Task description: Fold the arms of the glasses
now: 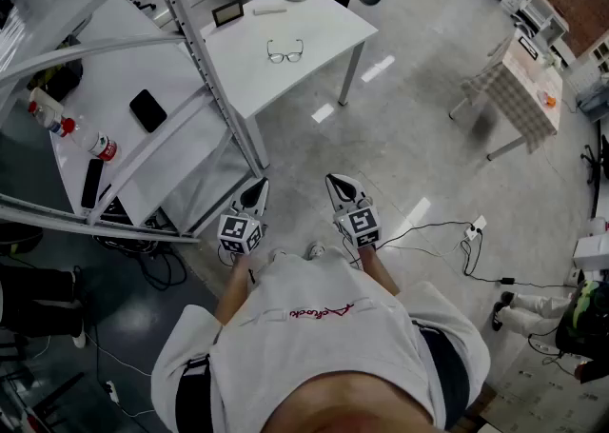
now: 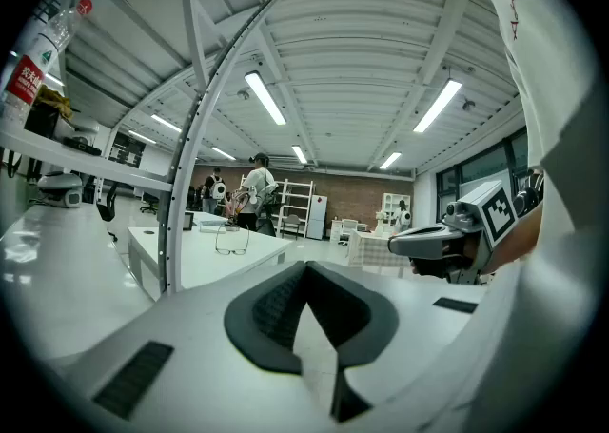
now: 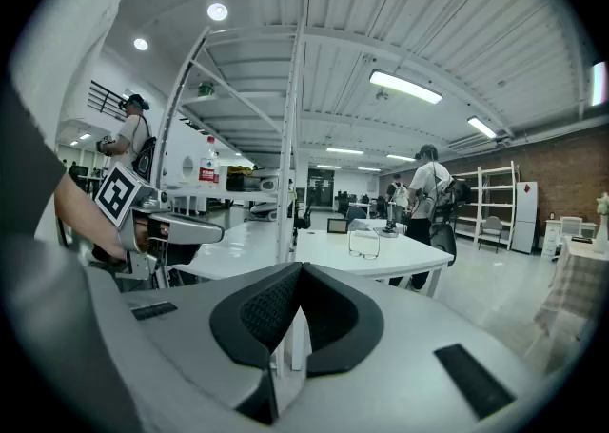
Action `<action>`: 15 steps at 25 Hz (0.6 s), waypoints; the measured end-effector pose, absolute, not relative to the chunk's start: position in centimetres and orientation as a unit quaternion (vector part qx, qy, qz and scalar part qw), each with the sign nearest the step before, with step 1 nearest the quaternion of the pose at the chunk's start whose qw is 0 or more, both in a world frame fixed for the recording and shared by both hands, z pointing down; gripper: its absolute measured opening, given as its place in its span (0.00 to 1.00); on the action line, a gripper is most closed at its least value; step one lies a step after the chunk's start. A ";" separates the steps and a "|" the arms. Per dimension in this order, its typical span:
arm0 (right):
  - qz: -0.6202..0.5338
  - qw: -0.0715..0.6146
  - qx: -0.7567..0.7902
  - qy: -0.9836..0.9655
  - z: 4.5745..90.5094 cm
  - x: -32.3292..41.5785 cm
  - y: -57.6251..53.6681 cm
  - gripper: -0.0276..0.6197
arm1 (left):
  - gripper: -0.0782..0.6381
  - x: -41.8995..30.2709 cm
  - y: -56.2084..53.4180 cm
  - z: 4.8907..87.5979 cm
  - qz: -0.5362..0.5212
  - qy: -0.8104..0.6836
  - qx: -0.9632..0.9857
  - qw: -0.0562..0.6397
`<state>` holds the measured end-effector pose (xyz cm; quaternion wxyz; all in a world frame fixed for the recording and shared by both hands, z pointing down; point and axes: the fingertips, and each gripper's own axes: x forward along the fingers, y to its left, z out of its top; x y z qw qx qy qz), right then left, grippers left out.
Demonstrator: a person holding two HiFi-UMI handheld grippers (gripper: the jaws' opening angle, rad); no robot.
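Glasses lie near the middle of a white table far ahead of the person in the head view, with their arms seemingly unfolded and pointing to the far side. Nearer, the left gripper and the right gripper are held side by side over the floor, well apart from the table, each with its jaws pressed together on nothing. A slanted metal frame stands to the left of the table, and a black phone and a bottle lie on a second white surface further left. In the left gripper view, the left gripper shows its dark pads meeting at the tip with nothing between them; the glasses sit small on the far table, left of the tip, and the right gripper reaches in from the right. In the right gripper view, the right gripper is likewise closed and empty; the glasses rest on the table beyond and slightly right, and the left gripper shows at the left.
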<state>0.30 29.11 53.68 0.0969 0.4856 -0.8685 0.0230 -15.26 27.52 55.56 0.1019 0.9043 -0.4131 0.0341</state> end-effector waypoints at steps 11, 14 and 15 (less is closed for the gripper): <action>0.024 0.097 0.484 -0.869 53.9 0.4 28.6 0.06 | 0.15 -14.8 27.2 55.8 0.038 -0.410 0.906 0.103; 0.011 0.095 0.493 -0.865 53.4 0.9 28.4 0.06 | 0.15 -14.6 27.2 55.7 0.039 -0.410 0.905 0.104; 0.008 0.093 0.493 -0.865 53.3 1.0 28.3 0.06 | 0.15 -14.4 27.1 55.7 0.040 -0.410 0.905 0.104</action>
